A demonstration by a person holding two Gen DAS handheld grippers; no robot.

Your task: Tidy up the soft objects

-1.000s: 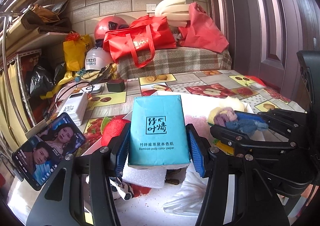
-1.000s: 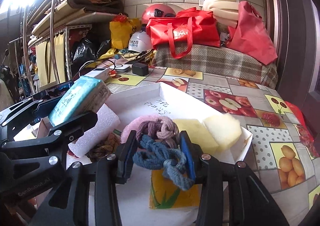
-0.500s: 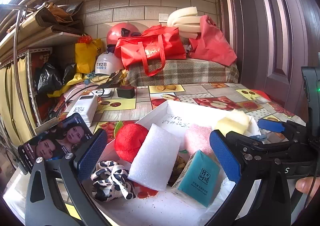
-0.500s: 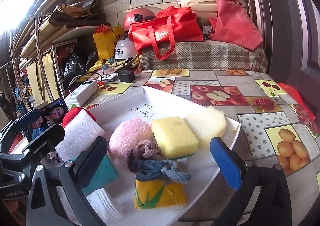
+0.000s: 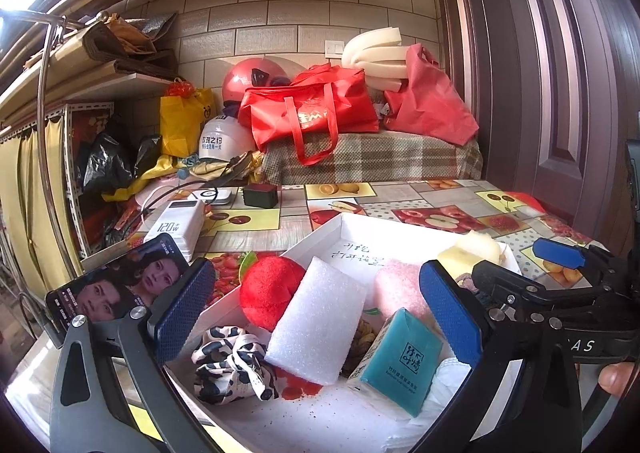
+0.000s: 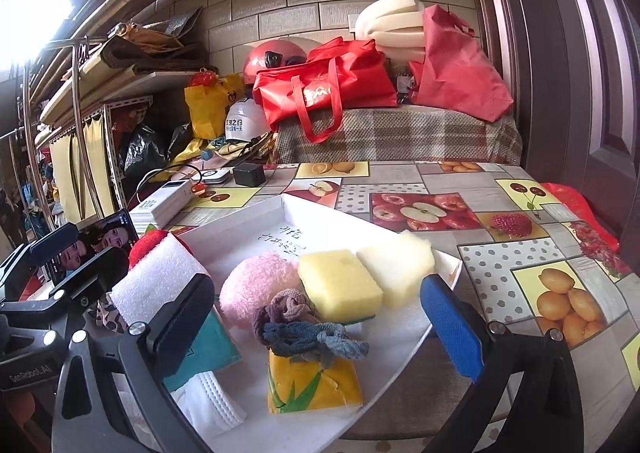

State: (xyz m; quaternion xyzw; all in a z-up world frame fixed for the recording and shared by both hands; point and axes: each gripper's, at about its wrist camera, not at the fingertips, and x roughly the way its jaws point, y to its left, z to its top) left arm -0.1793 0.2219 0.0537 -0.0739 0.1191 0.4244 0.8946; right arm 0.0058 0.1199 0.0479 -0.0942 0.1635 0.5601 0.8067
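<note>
A white tray (image 5: 320, 229) on the table holds soft items. My left gripper (image 5: 316, 313) hovers open over its near end, above a white foam block (image 5: 316, 327), a teal tissue pack (image 5: 400, 361), a red plush ball (image 5: 272, 289) and a leopard-print scrunchie (image 5: 232, 365). Nothing touches its pads. My right gripper (image 6: 316, 321) is open too. Knotted hair ties (image 6: 304, 329) lie loose between its fingers, on a yellow tissue pack (image 6: 312, 385). Behind them sit a yellow sponge (image 6: 340, 285), a pale sponge (image 6: 400, 265) and a pink puff (image 6: 256, 285).
A phone (image 5: 116, 285) stands propped at the left, with a white power bank (image 5: 176, 223) and a black charger (image 5: 261, 195) behind it. Red bags (image 5: 312, 113) and helmets are piled at the back. A door stands on the right. A white face mask (image 6: 212, 397) lies at the tray's near edge.
Both grippers have opened wide. The left let go of the teal tissue pack, which now lies in the tray. The right released the hair ties onto the yellow pack.
</note>
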